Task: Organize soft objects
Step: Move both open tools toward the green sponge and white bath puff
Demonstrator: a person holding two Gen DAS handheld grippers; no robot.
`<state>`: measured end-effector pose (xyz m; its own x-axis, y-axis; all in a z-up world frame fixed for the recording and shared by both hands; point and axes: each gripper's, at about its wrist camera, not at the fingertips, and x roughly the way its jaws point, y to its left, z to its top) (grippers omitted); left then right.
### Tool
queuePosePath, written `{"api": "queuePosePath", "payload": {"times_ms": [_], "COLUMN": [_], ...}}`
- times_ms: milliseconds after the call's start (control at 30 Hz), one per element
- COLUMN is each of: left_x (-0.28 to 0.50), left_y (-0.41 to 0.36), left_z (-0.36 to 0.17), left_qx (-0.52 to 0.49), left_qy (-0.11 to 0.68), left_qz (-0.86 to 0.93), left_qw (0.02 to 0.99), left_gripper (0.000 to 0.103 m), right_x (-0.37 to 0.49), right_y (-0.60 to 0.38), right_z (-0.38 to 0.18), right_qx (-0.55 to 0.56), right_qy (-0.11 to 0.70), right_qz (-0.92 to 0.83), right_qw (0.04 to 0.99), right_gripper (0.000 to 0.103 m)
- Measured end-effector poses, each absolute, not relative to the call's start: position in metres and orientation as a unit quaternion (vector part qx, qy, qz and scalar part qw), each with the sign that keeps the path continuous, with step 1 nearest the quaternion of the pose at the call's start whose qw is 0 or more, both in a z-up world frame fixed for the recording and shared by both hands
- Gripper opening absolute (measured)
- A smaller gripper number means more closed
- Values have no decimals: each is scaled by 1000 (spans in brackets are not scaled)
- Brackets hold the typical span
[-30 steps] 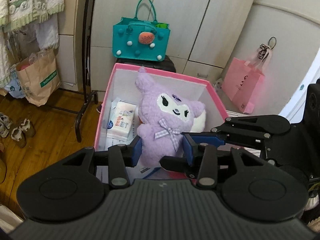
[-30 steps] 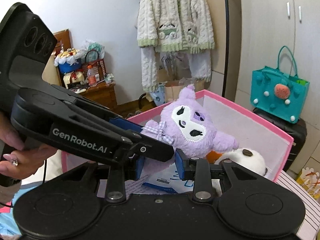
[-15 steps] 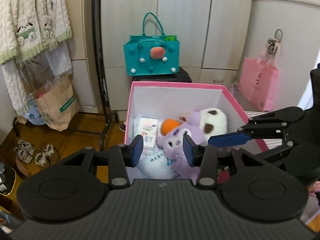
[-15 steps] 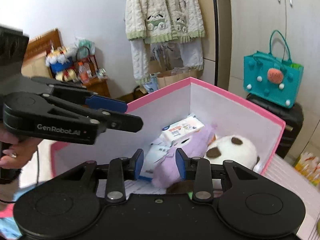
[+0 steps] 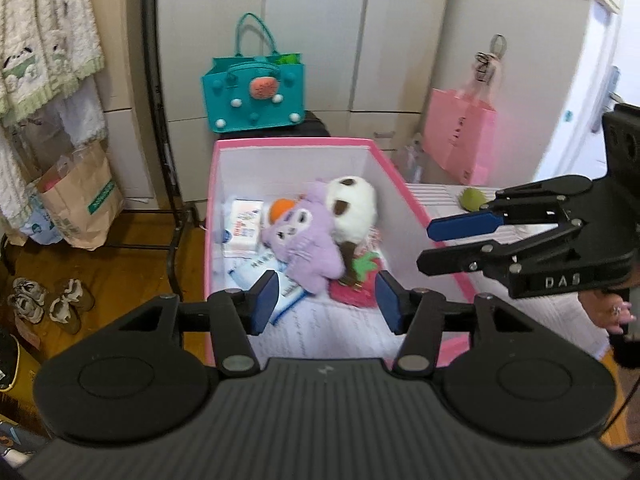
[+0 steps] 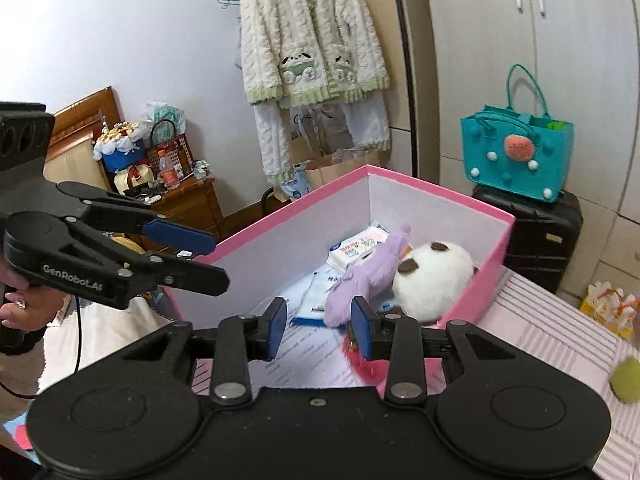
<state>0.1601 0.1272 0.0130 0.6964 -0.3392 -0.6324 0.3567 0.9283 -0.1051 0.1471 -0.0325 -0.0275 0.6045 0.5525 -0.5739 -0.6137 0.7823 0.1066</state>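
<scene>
A purple plush (image 5: 304, 244) (image 6: 364, 276) lies on its side in the pink box (image 5: 292, 143) (image 6: 440, 192). It leans against a white plush with brown spots (image 5: 352, 208) (image 6: 436, 280), over tissue packs (image 5: 244, 228) and a red strawberry toy (image 5: 356, 284). My left gripper (image 5: 328, 300) (image 6: 218, 258) hovers over the box's near end. Its jaws are opening and nothing is between them. My right gripper (image 6: 320, 328) (image 5: 426, 246) hangs open above the box's right rim, also holding nothing.
A green ball (image 5: 472, 199) (image 6: 627, 380) rests on the striped pink surface right of the box. A teal bag (image 5: 256, 96) sits on a black suitcase behind it, with a pink bag (image 5: 460, 136) nearby. A clothes rack (image 5: 154, 120), paper bag (image 5: 80, 200) and shoes (image 5: 48, 300) stand left.
Both grippers held the purple plush upright over the box; they let go and it dropped in. Both have drawn back and up, and the left jaws have widened.
</scene>
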Motion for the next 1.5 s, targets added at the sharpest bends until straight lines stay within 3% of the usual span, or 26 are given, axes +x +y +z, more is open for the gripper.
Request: {"api": "queuePosePath", "payload": {"times_ms": [300,567,700,933,1300,1500], "left_x": [130,98,89,93,125,139], "left_y": [82,43,15,-32,-106,-127], "left_z": [39,43,46,48,24,4], "left_qx": [56,82,107,122,120,109], "left_qy": [409,407,398,378,370,345], "left_qz": [-283,-329,-355,-389,-411,-397], "left_qw": [866,848,839,831,824,844], "left_gripper": [53,55,56,56,56,56], "right_x": [92,49,23,-16,-6,13], "right_y": [-69,-113,-136,-170,-230,-262], "right_z": [-1,2,2,0,-31,-53], "right_qx": [-25,-6,-16,-64,-68,-68], "right_qy": [311,324,320,297,261,262], "right_qz": [333,312,291,245,142,111], "right_qw": [890,893,902,921,952,956], "right_gripper": [47,50,59,60,76,78]}}
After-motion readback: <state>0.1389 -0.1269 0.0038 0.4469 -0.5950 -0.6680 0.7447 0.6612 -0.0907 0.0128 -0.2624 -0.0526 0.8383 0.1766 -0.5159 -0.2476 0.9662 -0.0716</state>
